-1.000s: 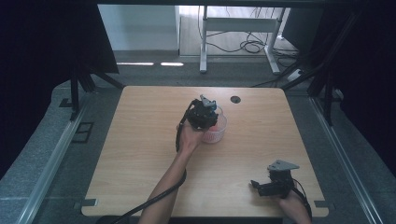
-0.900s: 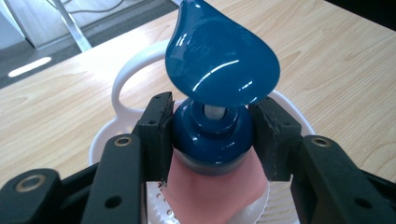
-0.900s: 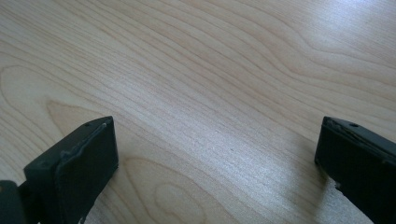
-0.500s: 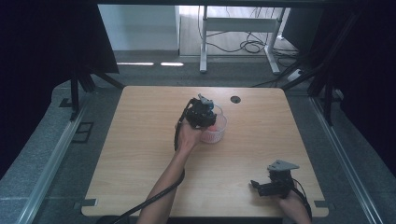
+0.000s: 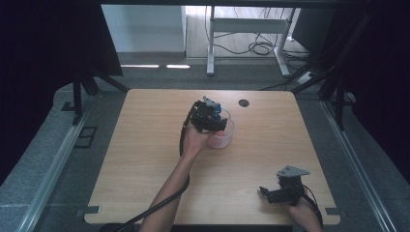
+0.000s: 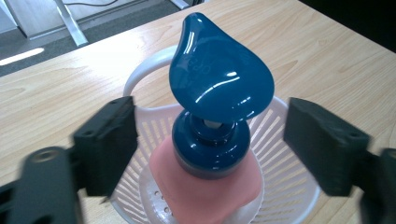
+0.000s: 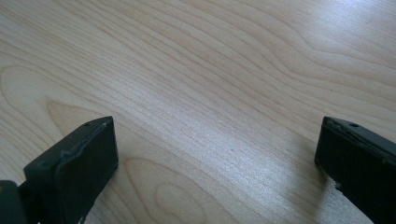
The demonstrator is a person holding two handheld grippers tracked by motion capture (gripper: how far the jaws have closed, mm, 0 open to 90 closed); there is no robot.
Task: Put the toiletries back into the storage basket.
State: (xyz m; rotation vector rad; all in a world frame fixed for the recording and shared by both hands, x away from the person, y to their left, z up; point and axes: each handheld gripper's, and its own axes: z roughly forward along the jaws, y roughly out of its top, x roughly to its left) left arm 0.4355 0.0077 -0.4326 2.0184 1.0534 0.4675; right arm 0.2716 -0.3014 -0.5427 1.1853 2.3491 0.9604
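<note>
Two grippers: one in each of the person's hands, well apart over the wooden table (image 5: 145,159).
Left gripper (image 6: 210,140): held over the white basket, jaws standing wide and just now spreading apart; the blue object sits between them but neither pad presses on it.
Blue object (image 6: 219,88): glossy, teardrop-shaped top on a round blue base, standing upright, free of the jaws.
Pink piece (image 6: 205,186): soft-looking block under the blue base, lying in the basket.
White basket (image 6: 285,158): slotted plastic bowl with a loop handle at its far side, sitting on the table a little beyond its middle, seen in the high view at (image 5: 223,137).
Right gripper (image 5: 271,192): low at the near right corner of the table, jaws wide apart with bare wood between them, holding nothing.
</note>
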